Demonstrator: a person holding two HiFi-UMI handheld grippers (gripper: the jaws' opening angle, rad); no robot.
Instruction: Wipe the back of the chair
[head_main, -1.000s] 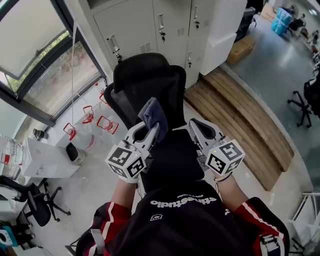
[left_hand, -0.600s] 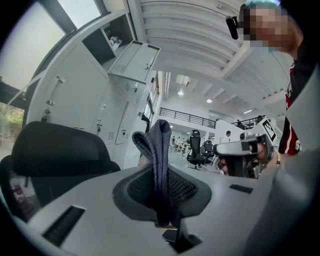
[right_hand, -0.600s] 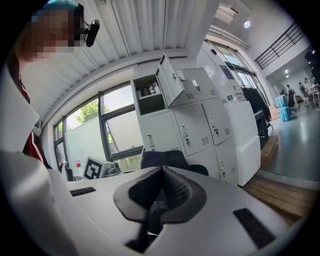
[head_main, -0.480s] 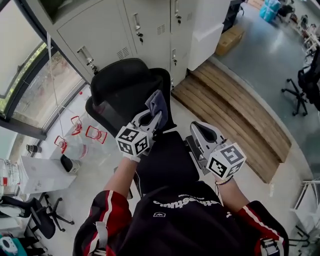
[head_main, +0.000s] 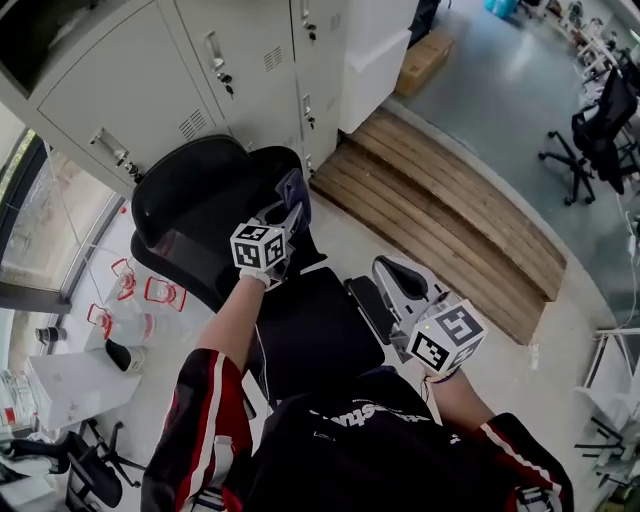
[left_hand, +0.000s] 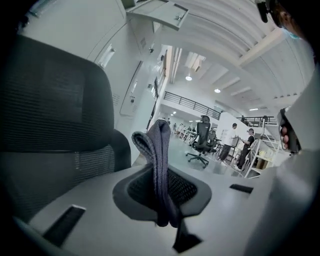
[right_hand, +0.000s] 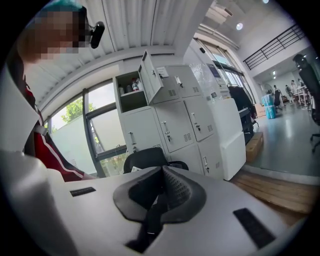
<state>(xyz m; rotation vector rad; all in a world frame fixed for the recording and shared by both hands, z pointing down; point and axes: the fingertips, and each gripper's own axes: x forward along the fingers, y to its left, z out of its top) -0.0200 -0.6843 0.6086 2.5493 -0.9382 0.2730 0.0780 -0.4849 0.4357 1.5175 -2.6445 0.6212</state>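
— Chair back (head_main: 195, 205): where does it stand?
— Straight ahead of you, before the grey lockers (head_main: 150, 90). Your left gripper (head_main: 288, 212) pinches a folded purple-grey cloth (head_main: 294, 186) close to the back's right side.
— And your right gripper (head_main: 397, 277)?
— Jaws together, nothing between them, beside the seat (head_main: 310, 330).

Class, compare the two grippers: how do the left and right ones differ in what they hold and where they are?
The left gripper is shut on a folded grey cloth; the right gripper is shut on nothing. The left reaches forward to the edge of the chair back; the right hangs nearer the person, beside the seat. Both are shut.
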